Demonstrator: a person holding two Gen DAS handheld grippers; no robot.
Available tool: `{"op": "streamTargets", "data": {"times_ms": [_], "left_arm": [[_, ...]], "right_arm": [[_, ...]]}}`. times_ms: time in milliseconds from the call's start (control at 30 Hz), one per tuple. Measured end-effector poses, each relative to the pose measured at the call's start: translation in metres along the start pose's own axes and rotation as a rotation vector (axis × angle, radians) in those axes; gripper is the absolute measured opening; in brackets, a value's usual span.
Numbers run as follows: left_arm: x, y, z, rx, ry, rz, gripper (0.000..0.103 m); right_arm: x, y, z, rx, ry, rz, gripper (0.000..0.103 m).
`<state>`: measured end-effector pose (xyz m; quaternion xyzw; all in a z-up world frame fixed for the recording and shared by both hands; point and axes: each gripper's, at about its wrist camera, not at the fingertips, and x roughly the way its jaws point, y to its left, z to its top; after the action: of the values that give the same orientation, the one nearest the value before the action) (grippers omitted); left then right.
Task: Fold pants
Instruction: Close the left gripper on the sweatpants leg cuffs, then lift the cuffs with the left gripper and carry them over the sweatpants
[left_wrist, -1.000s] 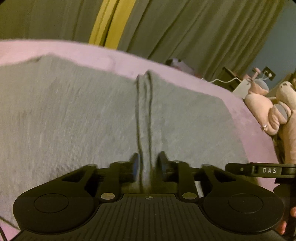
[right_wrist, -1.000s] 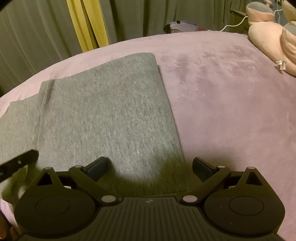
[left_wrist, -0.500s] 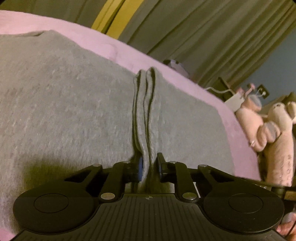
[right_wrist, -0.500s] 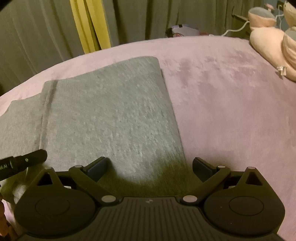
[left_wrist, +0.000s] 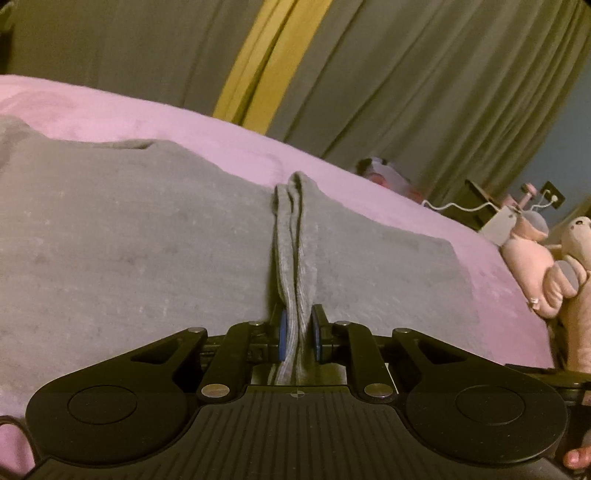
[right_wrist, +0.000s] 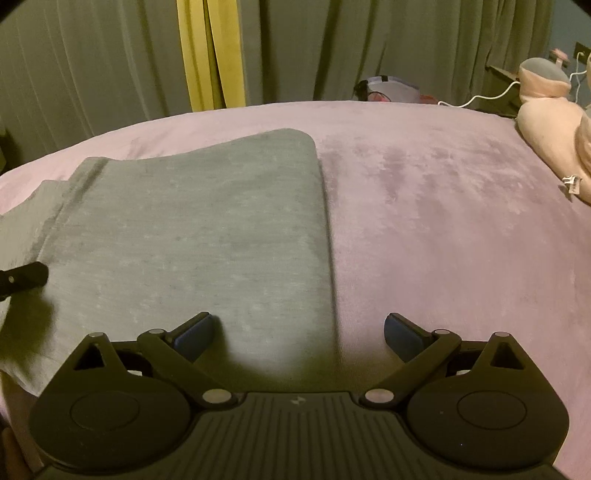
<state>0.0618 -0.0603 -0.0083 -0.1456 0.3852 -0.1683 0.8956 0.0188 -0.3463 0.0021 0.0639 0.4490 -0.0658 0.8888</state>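
left gripper (left_wrist: 297, 338) pinching a raised ridge of the grey pants (left_wrist: 147, 240), pants spread flat on a pink blanket (left_wrist: 221, 136), plush toys (left_wrist: 546, 266) off right, curtains (left_wrist: 406, 74) behind

Open pink bedspread (right_wrist: 443, 229) R of pants (right_wrist: 192, 229); plush toys (right_wrist: 550, 125) at far R edge.

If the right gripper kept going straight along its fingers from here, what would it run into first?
Most likely the right-hand folded edge of the grey pants, which lies between the open right gripper fingers on the pink blanket. How high it hovers is unclear.
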Motion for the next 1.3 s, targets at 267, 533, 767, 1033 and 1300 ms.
{"op": "streamTargets", "data": {"times_ms": [267, 533, 767, 1033, 1300], "left_arm": [[0.015, -0.001, -0.004, 0.033, 0.038, 0.129, 0.036], [-0.03, 0.037, 0.018, -0.136, -0.203, 0.299, 0.079], [-0.092, 0.128, 0.035, -0.418, -0.357, 0.493, 0.085], [-0.146, 0.255, -0.011, -0.898, -0.421, 0.491, 0.082], [-0.133, 0.28, 0.004, -0.762, -0.423, 0.432, 0.095]], "right_arm": [[-0.006, 0.001, -0.002, -0.012, -0.04, 0.017, 0.099], [-0.017, 0.003, -0.002, -0.027, -0.105, 0.031, 0.099], [-0.013, 0.001, 0.0, -0.013, -0.08, 0.025, 0.099], [-0.003, 0.005, 0.001, -0.028, -0.035, 0.017, 0.099], [0.003, 0.007, 0.002, -0.032, -0.003, 0.007, 0.099]]}}
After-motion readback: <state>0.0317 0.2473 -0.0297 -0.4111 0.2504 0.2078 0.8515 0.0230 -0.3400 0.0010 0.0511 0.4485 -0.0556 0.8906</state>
